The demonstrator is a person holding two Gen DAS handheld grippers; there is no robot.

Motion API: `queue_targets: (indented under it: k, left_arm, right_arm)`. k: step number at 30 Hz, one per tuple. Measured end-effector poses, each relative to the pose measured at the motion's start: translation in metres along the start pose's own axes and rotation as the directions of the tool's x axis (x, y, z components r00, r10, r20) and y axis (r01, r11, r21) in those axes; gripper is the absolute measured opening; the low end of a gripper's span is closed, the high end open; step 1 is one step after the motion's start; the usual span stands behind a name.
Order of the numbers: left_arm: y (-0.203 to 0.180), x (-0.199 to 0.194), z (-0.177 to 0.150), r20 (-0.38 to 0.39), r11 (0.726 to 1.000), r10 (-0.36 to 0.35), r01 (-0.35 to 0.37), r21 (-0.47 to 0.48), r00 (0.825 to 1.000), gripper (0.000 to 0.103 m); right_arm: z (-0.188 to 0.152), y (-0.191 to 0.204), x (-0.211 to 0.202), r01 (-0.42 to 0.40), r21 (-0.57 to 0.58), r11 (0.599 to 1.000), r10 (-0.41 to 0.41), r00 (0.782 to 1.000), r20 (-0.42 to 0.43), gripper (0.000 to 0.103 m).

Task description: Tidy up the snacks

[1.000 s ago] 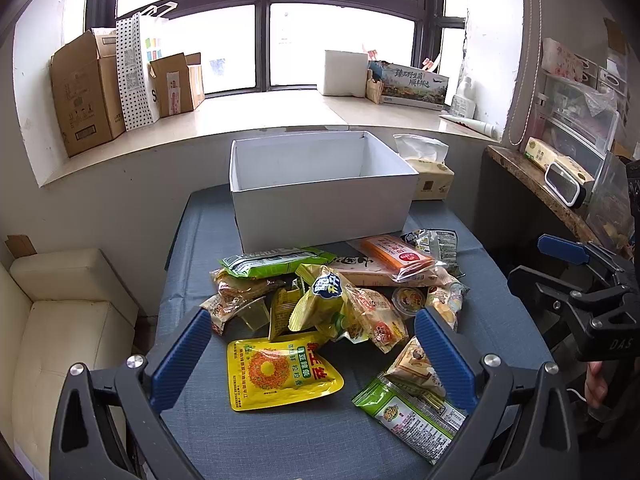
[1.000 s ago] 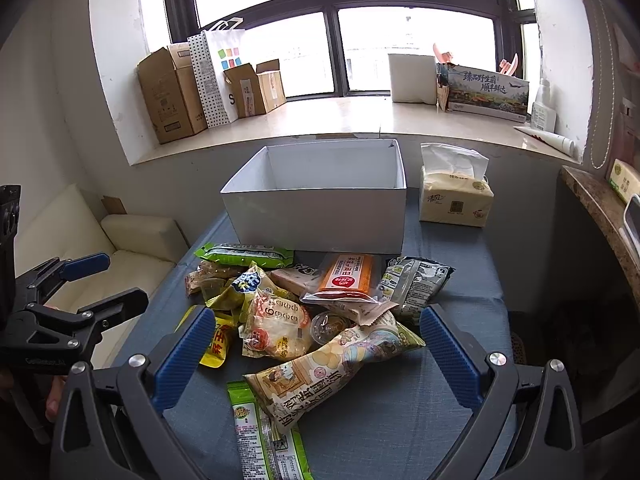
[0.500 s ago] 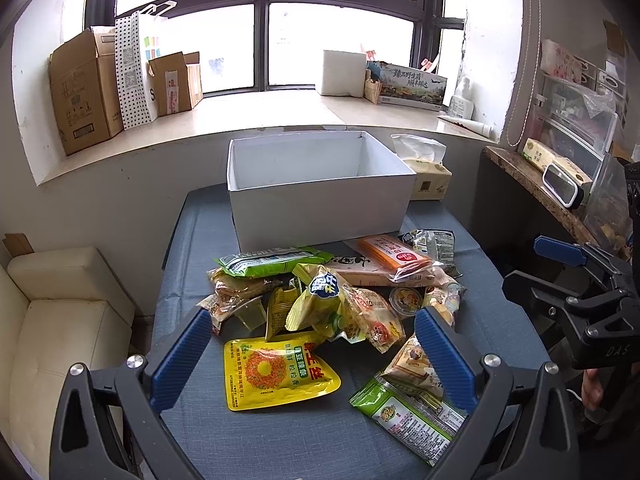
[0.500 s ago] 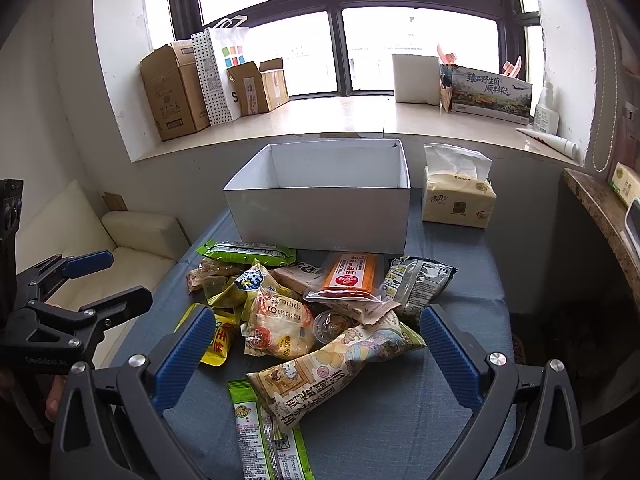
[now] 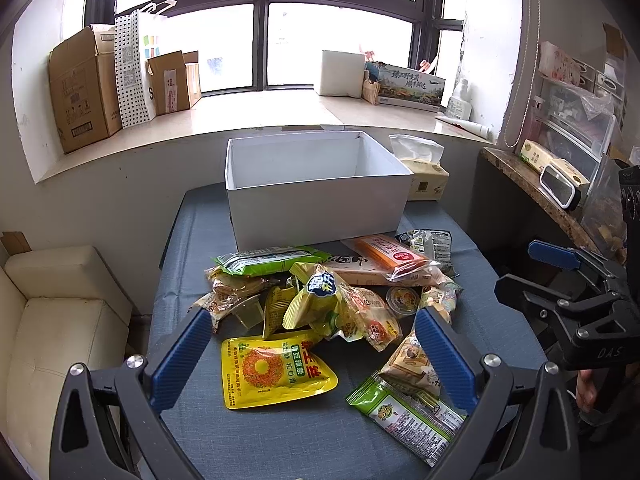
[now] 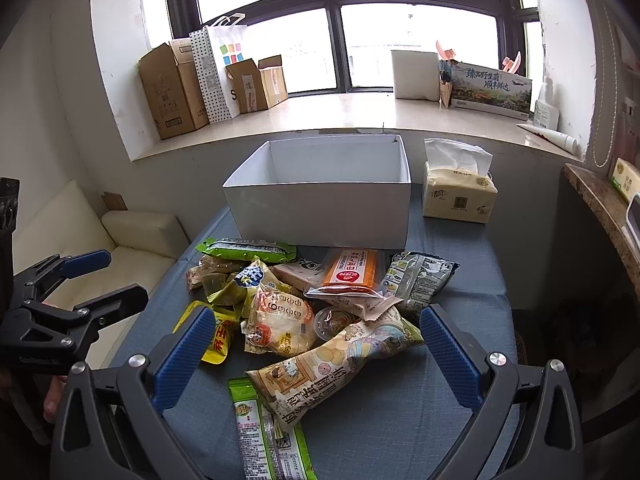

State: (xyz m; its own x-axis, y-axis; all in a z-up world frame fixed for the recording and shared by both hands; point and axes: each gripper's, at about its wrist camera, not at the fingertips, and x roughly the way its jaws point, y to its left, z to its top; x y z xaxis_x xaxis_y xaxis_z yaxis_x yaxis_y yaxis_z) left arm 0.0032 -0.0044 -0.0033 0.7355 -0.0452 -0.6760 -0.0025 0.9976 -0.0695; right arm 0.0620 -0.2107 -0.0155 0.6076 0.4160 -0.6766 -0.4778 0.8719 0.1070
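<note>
The left gripper (image 5: 310, 354) hangs above the near edge of the blue-covered counter (image 5: 192, 232), jaws spread wide and holding nothing. Between its fingers lies a yellow pouch (image 5: 272, 368), flat on the cloth. Behind that, the snack pile (image 6: 304, 300) sprawls across the middle of the counter, a green packet (image 6: 246, 249) at its far left edge, an orange pack (image 6: 352, 270) on top, a dark bag (image 6: 420, 280) to the right. The white box (image 6: 320, 208) stands open just beyond the pile, with a tissue pack (image 6: 460, 196) beside it. The right gripper (image 6: 312, 354) hovers over a long chip bag (image 6: 332, 364), jaws likewise spread and gripping nothing.
</note>
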Motion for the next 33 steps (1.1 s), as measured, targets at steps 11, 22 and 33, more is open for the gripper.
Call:
queue_targets:
  k: [11,22,33]
  left_arm:
    - [0.007,-0.003,-0.006,0.018,0.999,-0.031,0.031,-0.024,0.999,0.103]
    - [0.035,-0.004,-0.018,0.042,0.994,-0.044,0.048,-0.094,0.998,0.103]
    - [0.041,0.010,-0.043,0.028,0.998,-0.043,0.044,-0.040,0.999,0.103]
  right_arm:
    - [0.001,-0.009,0.033,0.020,0.034,0.999,-0.018,0.997,-0.070,0.103]
    - [0.055,-0.021,0.165,0.057,-0.017,0.998,-0.060,0.954,-0.295,0.103]
    - [0.050,-0.031,0.265,0.085,0.000,0.996,-0.073,0.854,-0.515,0.103]
